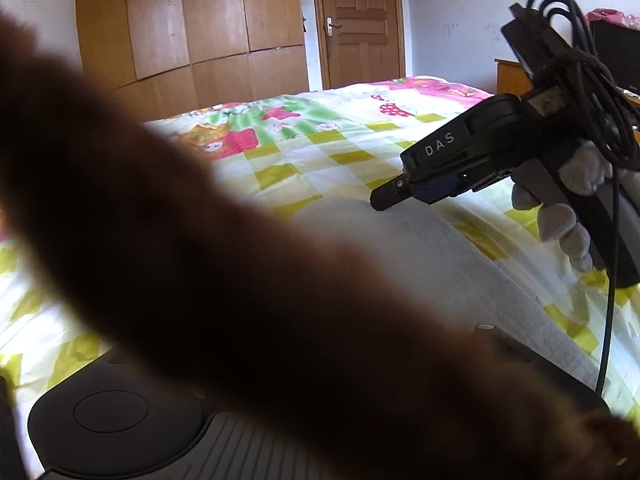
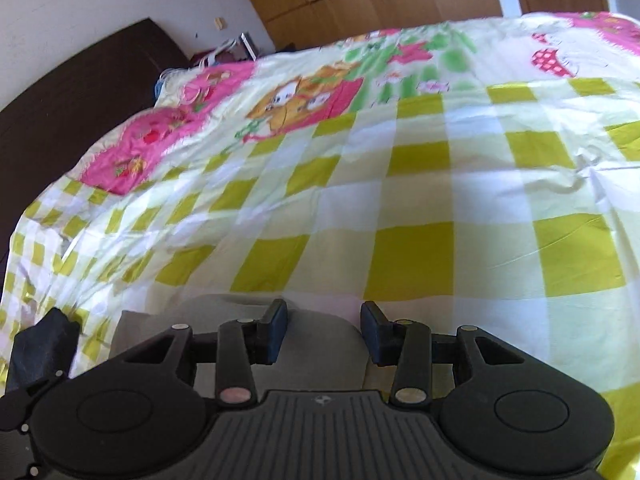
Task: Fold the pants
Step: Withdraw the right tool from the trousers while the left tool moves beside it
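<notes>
A dark brown, blurred length of pants fabric (image 1: 240, 280) crosses the left wrist view from upper left to lower right. It drapes over my left gripper's body (image 1: 120, 420) and hides its fingers. Behind it, a pale grey-white cloth (image 1: 400, 248) lies on the bed. My right gripper (image 1: 384, 200), held by a gloved hand (image 1: 560, 224), hovers just over that cloth's far edge. In the right wrist view my right gripper (image 2: 324, 320) is open with nothing between its fingers, above a grey cloth (image 2: 320, 360).
The bed carries a yellow-and-white checked sheet (image 2: 420, 208) with pink cartoon prints at the far end. A wooden wardrobe (image 1: 192, 32) and a door (image 1: 360, 20) stand beyond it. The dark headboard (image 2: 72, 80) is at the left. A dark object (image 2: 40, 344) sits at the lower left.
</notes>
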